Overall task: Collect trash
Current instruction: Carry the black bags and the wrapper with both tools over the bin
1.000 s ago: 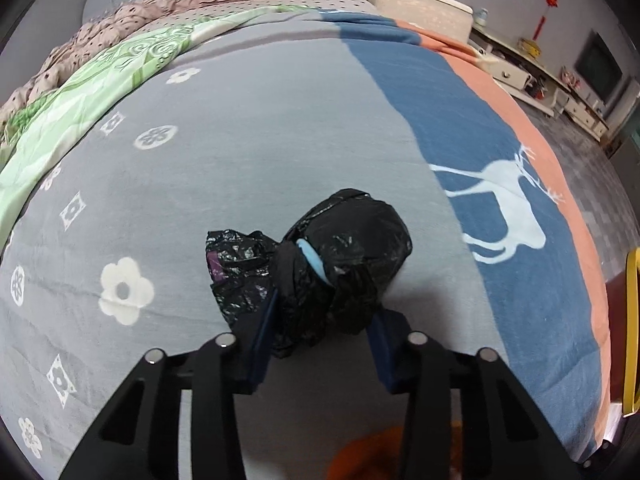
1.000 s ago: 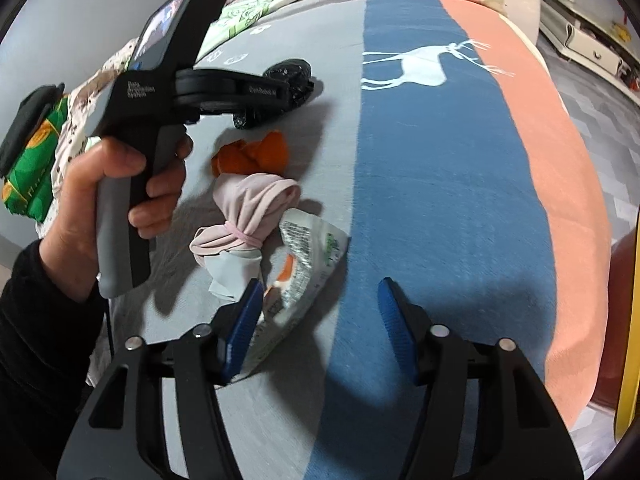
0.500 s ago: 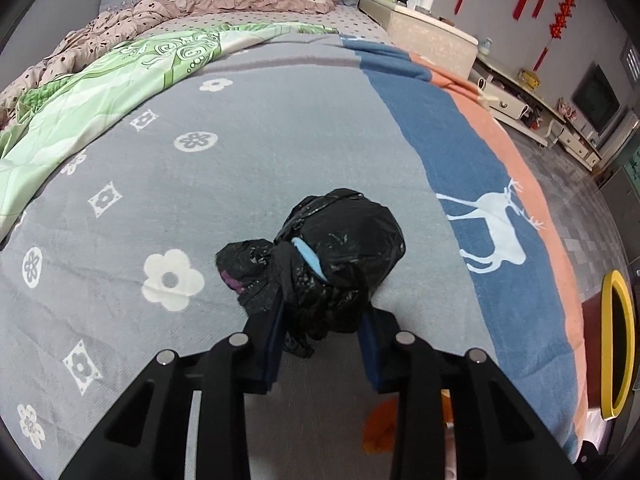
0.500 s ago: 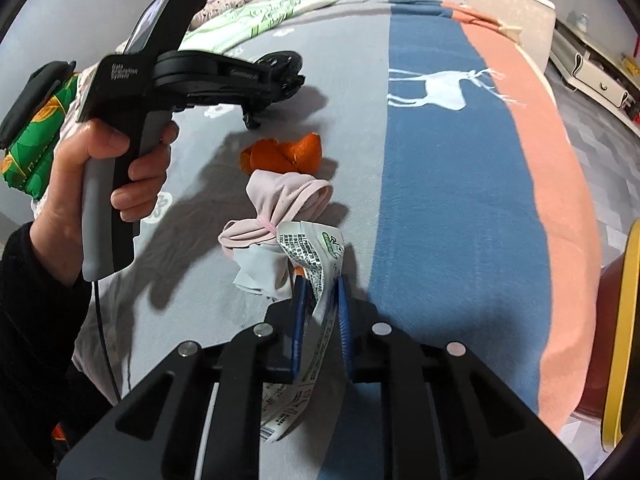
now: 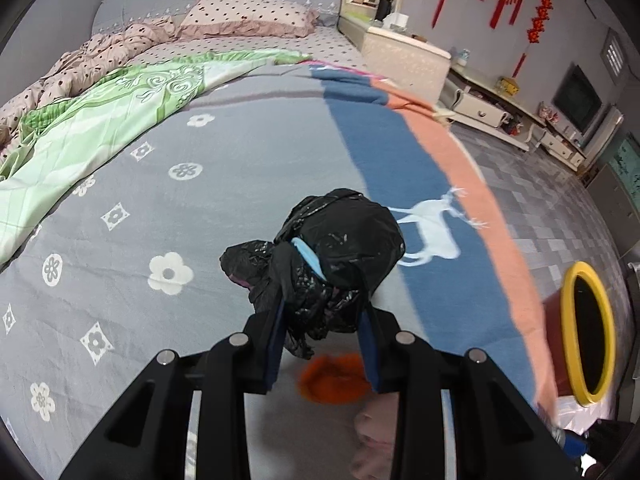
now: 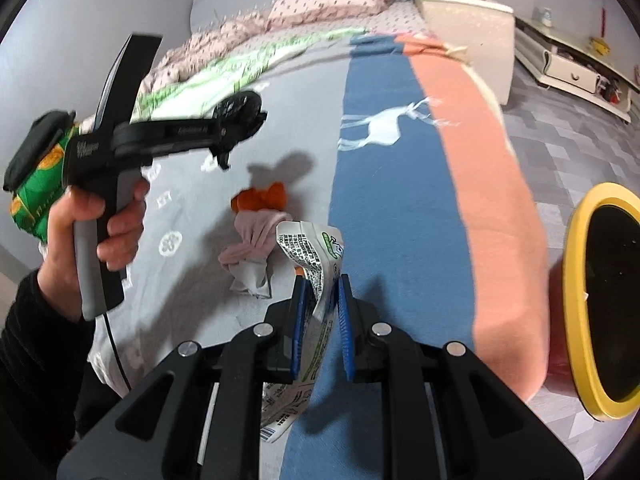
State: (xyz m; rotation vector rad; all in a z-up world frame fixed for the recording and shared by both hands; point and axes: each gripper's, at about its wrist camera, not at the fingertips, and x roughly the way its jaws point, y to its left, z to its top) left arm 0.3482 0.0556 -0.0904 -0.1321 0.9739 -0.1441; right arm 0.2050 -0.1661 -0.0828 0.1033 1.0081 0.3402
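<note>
My left gripper (image 5: 322,340) is shut on a tied black trash bag (image 5: 340,248) and holds it above the bed; it also shows in the right wrist view (image 6: 236,120), held by a hand. My right gripper (image 6: 320,308) is shut on a white printed snack wrapper (image 6: 316,252), lifted off the blanket. An orange peel (image 6: 262,198) and a knotted pink bag (image 6: 254,248) lie on the grey blanket (image 6: 192,208). The peel (image 5: 334,376) and the pink bag (image 5: 376,432) also show under the left gripper. A yellow-rimmed bin (image 6: 600,308) stands beside the bed at the right.
The bed carries a grey, blue and orange deer blanket (image 5: 400,152), a green quilt (image 5: 100,120) and pillows (image 5: 248,16). A white bedside cabinet (image 5: 404,60) and low TV unit (image 5: 520,120) stand right. The bin (image 5: 586,332) sits on the tiled floor.
The right gripper shut on the wrapper and lifted it. The left gripper closed on the black bag and raised it off the bed. The bin came into view at the right.
</note>
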